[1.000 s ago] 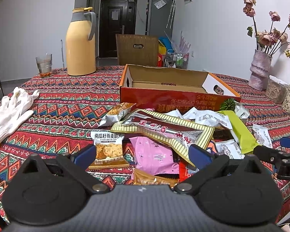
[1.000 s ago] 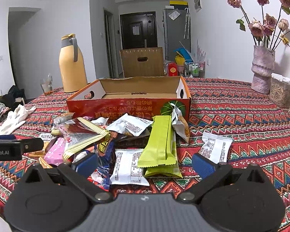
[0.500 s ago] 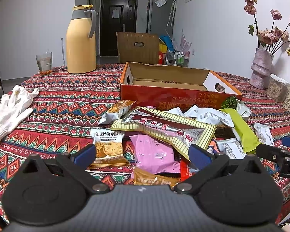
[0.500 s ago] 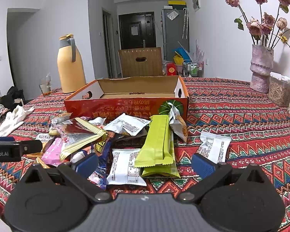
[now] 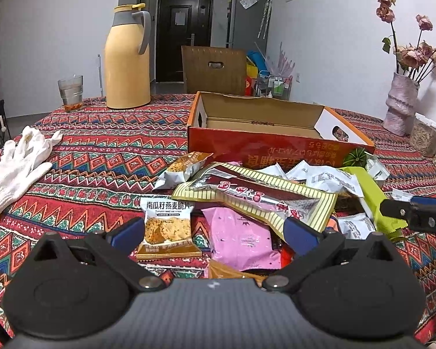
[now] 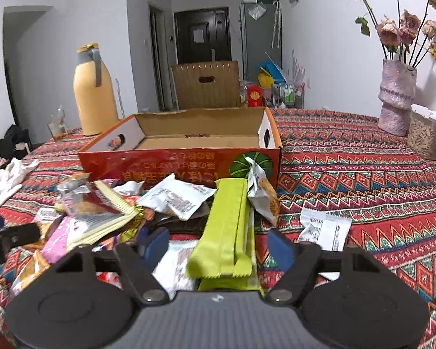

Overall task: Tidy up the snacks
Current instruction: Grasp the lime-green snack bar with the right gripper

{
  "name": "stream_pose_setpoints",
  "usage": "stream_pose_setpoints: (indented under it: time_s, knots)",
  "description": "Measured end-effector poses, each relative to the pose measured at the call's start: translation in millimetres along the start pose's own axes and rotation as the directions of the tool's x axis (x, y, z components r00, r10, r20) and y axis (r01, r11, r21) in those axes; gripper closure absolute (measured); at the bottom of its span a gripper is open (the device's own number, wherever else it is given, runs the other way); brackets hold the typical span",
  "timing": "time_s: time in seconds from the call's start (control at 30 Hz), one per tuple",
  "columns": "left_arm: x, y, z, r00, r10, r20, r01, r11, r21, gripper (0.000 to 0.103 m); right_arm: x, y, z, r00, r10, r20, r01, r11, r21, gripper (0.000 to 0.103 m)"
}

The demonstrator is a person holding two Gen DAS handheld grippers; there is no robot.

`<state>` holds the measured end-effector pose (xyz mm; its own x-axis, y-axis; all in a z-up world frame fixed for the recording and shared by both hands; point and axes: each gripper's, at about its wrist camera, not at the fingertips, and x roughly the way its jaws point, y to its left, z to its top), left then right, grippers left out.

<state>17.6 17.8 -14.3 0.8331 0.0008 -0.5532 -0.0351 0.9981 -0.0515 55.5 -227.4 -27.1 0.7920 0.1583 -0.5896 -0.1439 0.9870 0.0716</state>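
Two green wrappers [image 6: 226, 226] between closing right gripper [image 6: 218, 242] jaws, not pinched yet; next, into the cardboard box [image 6: 189, 142]; left gripper [image 5: 215, 232] jaws apart.

A messy pile of shiny snack packets [image 5: 255, 200] lies just before the open orange cardboard box [image 5: 276, 142], which is empty.

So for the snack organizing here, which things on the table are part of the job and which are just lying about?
Part of the job:
- orange cardboard box, open and empty
- green packets, between the closing right gripper jaws
- striped packet
- pink packet
- oat crisp packet
- left gripper, open

Lying about:
- yellow thermos
- glass
- white gloves
- flower vase
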Motion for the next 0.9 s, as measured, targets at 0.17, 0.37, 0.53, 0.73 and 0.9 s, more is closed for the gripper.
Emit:
stream_pose_setpoints:
  time_s: [0.17, 0.37, 0.53, 0.73, 0.9]
  knots:
    - [6, 2, 0, 1.000, 0.004, -0.012, -0.004, 1.000, -0.007, 0.000, 28, -2, 14, 0.998, -0.020, -0.057, 0.021, 1.000, 0.019, 0.049]
    - [11, 6, 1, 1.000, 0.010, -0.024, -0.010, 1.000, -0.017, 0.000, 53, 5, 20, 0.994, -0.045, -0.099, 0.043, 0.999, -0.020, 0.057]
    - [15, 7, 1, 0.999, 0.009, -0.031, -0.010, 1.000, -0.021, 0.000, 63, 12, 20, 0.989, -0.078, -0.124, 0.070, 0.995, -0.064, 0.063]
    - [18, 6, 1, 0.999, 0.009, -0.041, -0.010, 1.000, -0.025, 0.000, 59, 11, 19, 0.991, -0.077, -0.111, 0.067, 0.993, -0.096, 0.068]
    - [18, 5, 2, 0.999, 0.009, -0.044, -0.010, 1.000, -0.021, 0.000, 46, 4, 17, 0.995, -0.059, -0.075, 0.054, 0.997, -0.062, 0.069]
